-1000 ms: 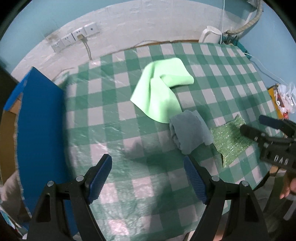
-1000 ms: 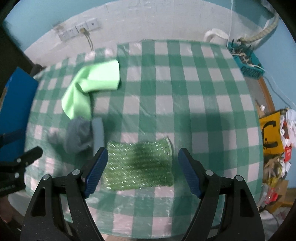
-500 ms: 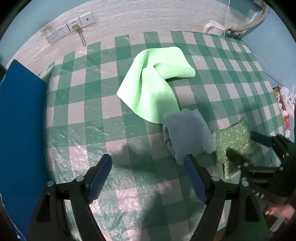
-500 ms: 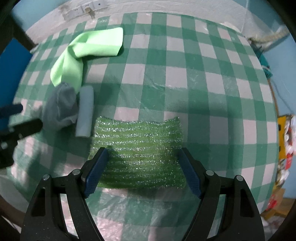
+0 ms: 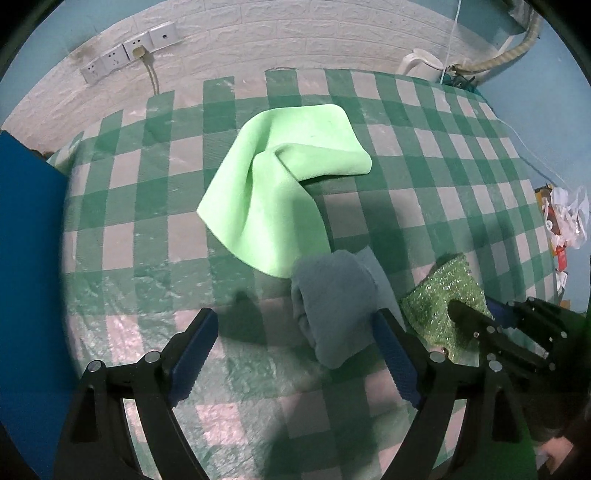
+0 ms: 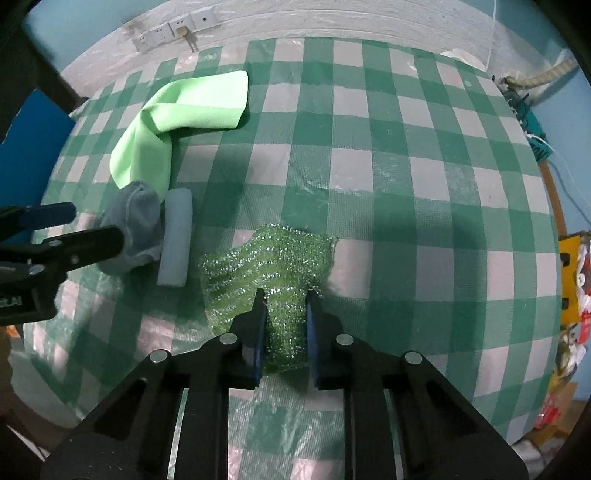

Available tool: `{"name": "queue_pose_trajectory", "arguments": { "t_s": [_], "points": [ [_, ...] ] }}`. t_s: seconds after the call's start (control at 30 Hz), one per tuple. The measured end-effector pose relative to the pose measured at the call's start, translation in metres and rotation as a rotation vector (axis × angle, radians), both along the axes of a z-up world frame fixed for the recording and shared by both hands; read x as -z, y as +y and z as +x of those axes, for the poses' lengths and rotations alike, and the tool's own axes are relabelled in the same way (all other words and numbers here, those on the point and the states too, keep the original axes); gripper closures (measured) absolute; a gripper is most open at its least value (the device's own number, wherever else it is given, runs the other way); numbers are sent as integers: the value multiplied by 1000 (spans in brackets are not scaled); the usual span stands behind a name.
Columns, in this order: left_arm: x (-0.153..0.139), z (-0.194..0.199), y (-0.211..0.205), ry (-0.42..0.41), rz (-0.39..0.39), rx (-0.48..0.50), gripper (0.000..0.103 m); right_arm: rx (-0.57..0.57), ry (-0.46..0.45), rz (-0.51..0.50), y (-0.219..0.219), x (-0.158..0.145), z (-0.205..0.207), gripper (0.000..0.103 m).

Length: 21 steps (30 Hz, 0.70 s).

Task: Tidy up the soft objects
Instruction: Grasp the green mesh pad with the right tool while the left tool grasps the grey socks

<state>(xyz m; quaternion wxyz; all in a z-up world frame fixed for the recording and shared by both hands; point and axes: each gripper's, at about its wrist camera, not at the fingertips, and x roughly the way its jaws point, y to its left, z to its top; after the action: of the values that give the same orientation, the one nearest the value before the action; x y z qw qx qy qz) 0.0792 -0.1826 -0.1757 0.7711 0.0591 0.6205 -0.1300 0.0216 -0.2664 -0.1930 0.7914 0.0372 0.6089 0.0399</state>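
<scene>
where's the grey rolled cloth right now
In the left wrist view the grey rolled cloth lies on the checked table, touching the light green cloth's near edge, left of the sparkly green scrubber.

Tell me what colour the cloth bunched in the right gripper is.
Glittery green, a sparkly mesh cloth pinched in the right gripper; the right wrist view shows it best.

A table [image 6: 406,155] in a green-and-white checked cloth stood against a white brick-pattern wall [image 5: 295,33] with a row of sockets [image 5: 129,55]; teal walls [image 5: 535,92] flanked it, and a blue panel [image 5: 29,240] stood at left
</scene>
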Motion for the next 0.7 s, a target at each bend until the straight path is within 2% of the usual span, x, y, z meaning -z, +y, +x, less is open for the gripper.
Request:
{"name": "queue_pose_trajectory", "arguments": {
  "t_s": [0.23,0.47,0.57,0.63,0.7],
  "points": [
    [10,15,-7,28,-29,-37,16,19,-14,14,-9,-3,1,88],
    [25,30,-22,37,4,-25,16,32,-17,29,-10,-8,0,88],
    [30,32,-25,49,-11,-21,20,35,-15,32,-12,-7,-2,88],
    [29,32,-27,39,-10,-11,27,38,-17,33,-13,-8,-1,88],
    [28,32,-29,38,-16,0,40,40,-21,34,-10,-8,0,88]
  ]
}}
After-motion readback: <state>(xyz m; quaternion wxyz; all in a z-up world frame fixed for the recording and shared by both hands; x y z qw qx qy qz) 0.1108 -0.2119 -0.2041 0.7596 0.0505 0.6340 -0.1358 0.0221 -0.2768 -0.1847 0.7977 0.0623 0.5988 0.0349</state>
